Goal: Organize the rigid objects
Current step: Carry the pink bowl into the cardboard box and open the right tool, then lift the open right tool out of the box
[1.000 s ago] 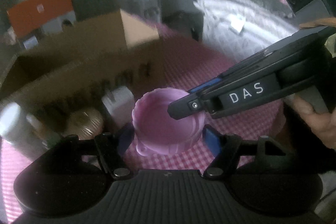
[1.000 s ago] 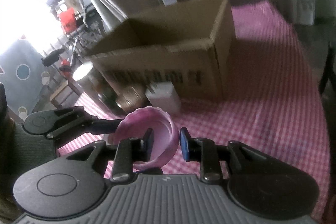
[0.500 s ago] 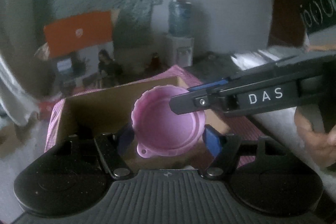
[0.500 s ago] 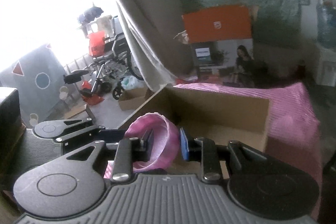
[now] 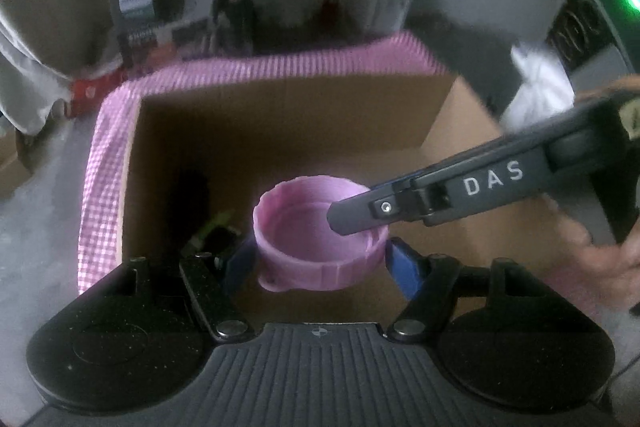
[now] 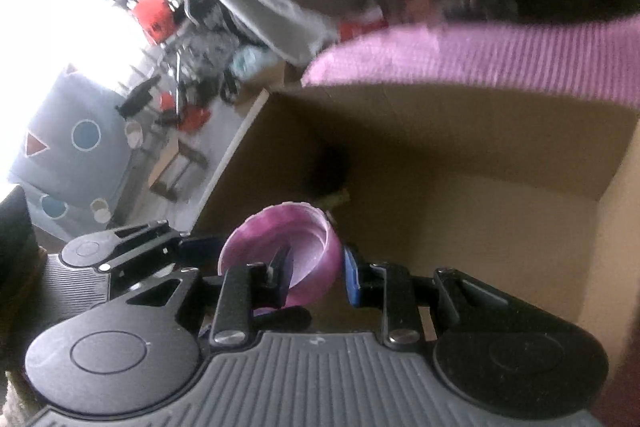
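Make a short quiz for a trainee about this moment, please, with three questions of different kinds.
1. Choose one: the pink cup is held above A) the open cardboard box, B) a sink, C) a plate.
2. True or false: the right gripper pinches the cup's wall, with one finger inside the cup and one outside.
3. Counting the left gripper, how many grippers hold the cup?

Key: 1 A. 2 true. 3 two; the left one clamps the cup across its outer wall.
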